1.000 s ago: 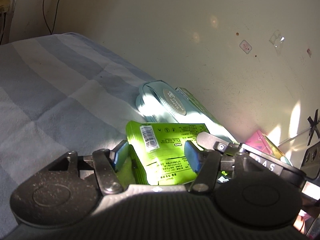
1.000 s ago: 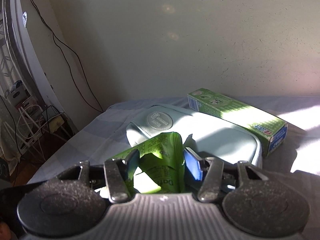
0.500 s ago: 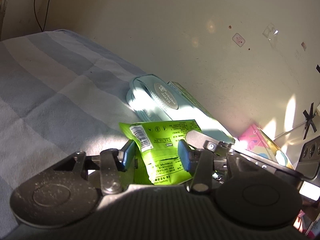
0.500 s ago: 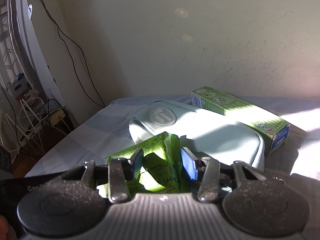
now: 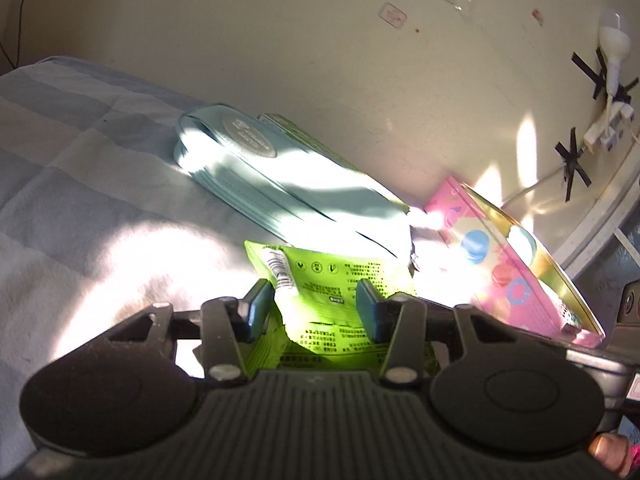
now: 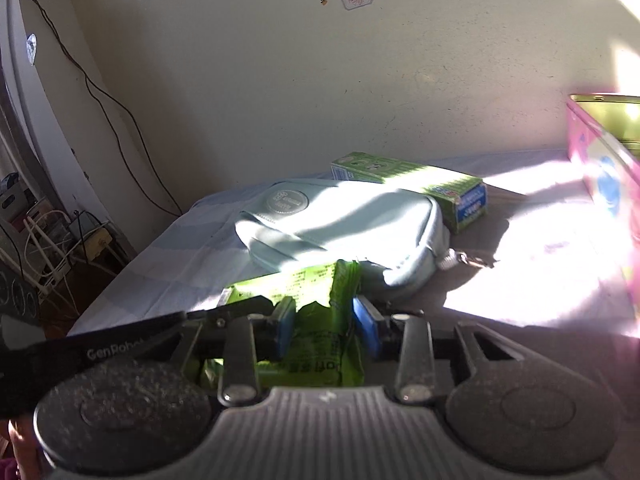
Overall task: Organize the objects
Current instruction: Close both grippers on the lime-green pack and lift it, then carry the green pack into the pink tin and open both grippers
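Both claws have narrowed since a moment ago. The left claw [image 5: 312, 308] now pinches the green packet [image 5: 340, 300]; the right claw [image 6: 326, 322] is closing on its crumpled end. Packet sits between them, pouch [image 6: 344, 224] just ahead: likely ready to lift.

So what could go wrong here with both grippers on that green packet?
1. The green packet looks crumpled between the closing jaws of the right gripper; with the left gripper also on it, pulling apart might tear it.
2. The pouch lies right behind the packet, so a forward push could shove it into the green box.
3. Glare on the bedsheet washes out the packet's edges, so placing it may be off.
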### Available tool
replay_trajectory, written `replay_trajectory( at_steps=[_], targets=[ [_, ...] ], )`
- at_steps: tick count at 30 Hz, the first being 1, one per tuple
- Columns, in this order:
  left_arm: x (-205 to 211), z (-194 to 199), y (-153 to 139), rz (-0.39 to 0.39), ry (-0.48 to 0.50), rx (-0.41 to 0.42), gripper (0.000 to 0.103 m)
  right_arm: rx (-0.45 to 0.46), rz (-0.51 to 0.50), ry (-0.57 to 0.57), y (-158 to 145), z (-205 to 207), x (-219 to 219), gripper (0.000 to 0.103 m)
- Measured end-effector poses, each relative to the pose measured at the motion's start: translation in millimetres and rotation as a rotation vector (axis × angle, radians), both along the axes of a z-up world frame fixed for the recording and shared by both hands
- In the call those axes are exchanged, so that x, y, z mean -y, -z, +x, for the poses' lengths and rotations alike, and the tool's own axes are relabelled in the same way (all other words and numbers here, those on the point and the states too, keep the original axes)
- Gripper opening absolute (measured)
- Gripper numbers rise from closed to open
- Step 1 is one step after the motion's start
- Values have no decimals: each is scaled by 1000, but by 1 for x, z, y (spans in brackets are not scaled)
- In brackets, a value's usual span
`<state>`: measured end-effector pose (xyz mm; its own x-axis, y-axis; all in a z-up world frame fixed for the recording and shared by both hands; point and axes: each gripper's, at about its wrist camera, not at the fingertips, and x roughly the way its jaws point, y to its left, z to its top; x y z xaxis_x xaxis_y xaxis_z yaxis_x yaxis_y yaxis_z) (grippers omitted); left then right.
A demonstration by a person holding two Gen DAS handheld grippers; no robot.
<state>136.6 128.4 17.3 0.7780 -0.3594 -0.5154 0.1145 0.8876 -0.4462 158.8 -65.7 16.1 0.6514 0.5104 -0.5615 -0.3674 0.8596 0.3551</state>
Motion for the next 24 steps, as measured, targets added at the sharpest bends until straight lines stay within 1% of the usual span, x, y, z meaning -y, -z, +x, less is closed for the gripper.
replay_trajectory(
  at_steps=[2,4,7,9,10,12,13,14,15,16,17,18,19,20,22,24],
  targets=[
    [24,-10,-2,47,54,4,48,-3,-19,15,3,-23,19,33],
    [52,-22,-2,87,112,-3,49,-25,-2,38,6,-46,46,33],
    [90,-38,0,91,185,-6,50,-21,-12,89,6,-78,85,35],
    [114,-48,2,90,228,-11,49,-28,-15,116,6,-98,109,39],
    [128,-53,2,98,248,-7,49,-32,-14,129,6,-106,121,43],
    [149,-58,2,109,288,-13,51,-37,-5,160,6,-122,147,46],
    [156,-59,2,112,301,-23,55,-40,6,172,7,-128,158,50],
    [160,-61,0,113,313,-29,58,-44,24,179,7,-132,169,56],
    [162,-61,-1,117,313,-35,60,-50,56,185,8,-137,182,59],
    [161,-60,-2,120,308,-39,60,-49,80,191,8,-140,191,68],
    [159,-60,-4,118,301,-40,60,-40,96,192,6,-144,197,81],
    [155,-60,-6,107,295,-44,63,-25,96,185,4,-147,201,86],
    [150,-59,-7,95,282,-52,69,-7,82,167,2,-151,203,92],
    [147,-59,-8,83,272,-56,72,16,47,134,-1,-154,199,92],
    [143,-59,-9,71,273,-68,72,51,-32,78,-2,-159,189,93],
    [149,-58,-7,91,294,-83,71,64,-122,18,1,-158,172,96]
  ],
)
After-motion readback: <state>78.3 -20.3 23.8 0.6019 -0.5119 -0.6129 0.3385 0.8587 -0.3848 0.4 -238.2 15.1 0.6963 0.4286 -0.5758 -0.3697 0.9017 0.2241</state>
